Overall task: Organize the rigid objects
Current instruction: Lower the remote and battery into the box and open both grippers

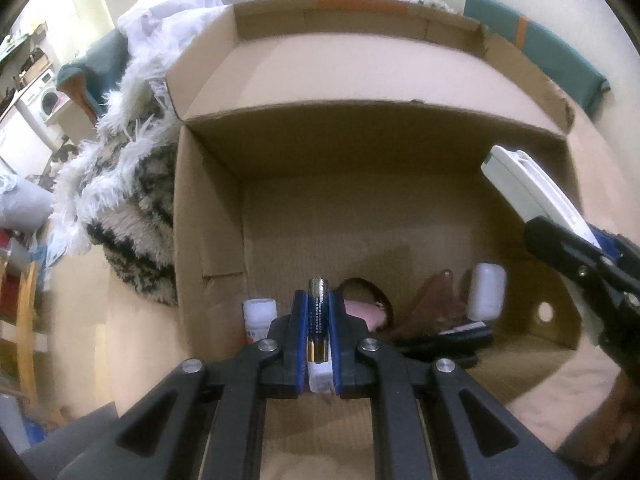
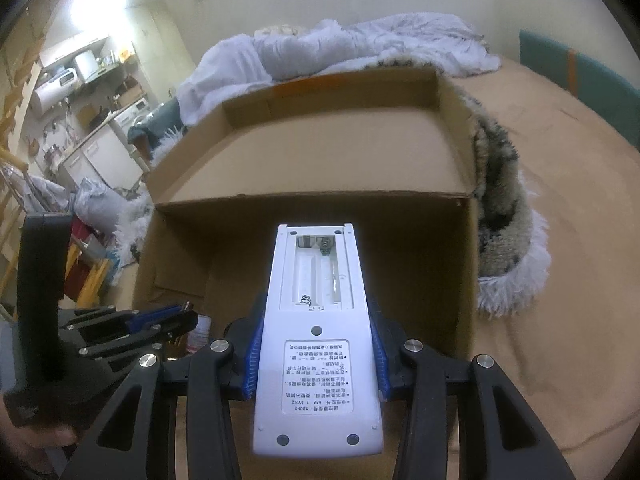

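Observation:
My left gripper (image 1: 319, 300) is shut on a small blue and silver battery (image 1: 318, 312), held upright between its blue pads over the open cardboard box (image 1: 208, 216). My right gripper (image 2: 316, 320) is shut on a white remote control (image 2: 316, 344), back side up, its battery compartment (image 2: 318, 272) open and empty. The remote (image 1: 536, 192) pokes into the left wrist view at the right, over the box's side. In the right wrist view the left gripper (image 2: 180, 314) shows at the lower left, beside the box.
The box holds a white bottle (image 1: 486, 292), a white jar (image 1: 259, 318), a pink and brown item (image 1: 366, 308) and dark items (image 1: 448, 340). It stands on a tan bedcover (image 2: 560, 200). A shaggy throw (image 1: 128, 184) and white bedding (image 2: 360, 44) lie behind and beside it.

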`<state>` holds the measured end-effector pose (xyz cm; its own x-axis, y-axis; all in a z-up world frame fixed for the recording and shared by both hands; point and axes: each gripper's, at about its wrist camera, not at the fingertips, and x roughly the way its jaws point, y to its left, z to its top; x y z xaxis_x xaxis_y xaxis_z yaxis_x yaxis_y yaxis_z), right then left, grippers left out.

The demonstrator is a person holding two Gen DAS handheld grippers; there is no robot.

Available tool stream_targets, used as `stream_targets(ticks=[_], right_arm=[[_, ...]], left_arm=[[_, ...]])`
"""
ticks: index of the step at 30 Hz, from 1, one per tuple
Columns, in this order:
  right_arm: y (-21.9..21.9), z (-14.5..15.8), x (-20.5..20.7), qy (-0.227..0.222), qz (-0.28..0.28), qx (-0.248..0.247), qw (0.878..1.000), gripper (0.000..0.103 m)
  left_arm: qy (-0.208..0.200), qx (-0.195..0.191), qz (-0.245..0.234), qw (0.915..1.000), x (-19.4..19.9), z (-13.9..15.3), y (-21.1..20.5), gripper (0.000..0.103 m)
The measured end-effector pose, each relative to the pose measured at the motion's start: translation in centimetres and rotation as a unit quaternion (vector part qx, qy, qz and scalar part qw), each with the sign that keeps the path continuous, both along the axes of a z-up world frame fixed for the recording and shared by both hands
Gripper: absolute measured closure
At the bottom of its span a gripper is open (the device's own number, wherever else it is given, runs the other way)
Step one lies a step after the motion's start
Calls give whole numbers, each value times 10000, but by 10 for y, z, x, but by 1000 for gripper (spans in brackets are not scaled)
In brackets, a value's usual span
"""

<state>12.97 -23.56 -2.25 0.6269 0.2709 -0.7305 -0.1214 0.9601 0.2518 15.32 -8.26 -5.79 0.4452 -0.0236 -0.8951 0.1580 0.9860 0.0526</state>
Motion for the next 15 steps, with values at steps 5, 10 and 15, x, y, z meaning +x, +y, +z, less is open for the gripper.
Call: stream_targets(ticks=[5, 10, 15], right_arm=[[4, -11, 15, 225, -18, 36, 9997, 58], [5, -18, 23, 377, 2, 61, 9993, 58], [0, -20, 24, 460, -7, 355, 9983, 58]], left_arm=[[63, 149, 51, 9999, 8, -12, -2, 94], [148, 288, -14, 9995, 15, -21, -10, 94], [253, 285, 111, 9992, 19, -28, -14, 94]])
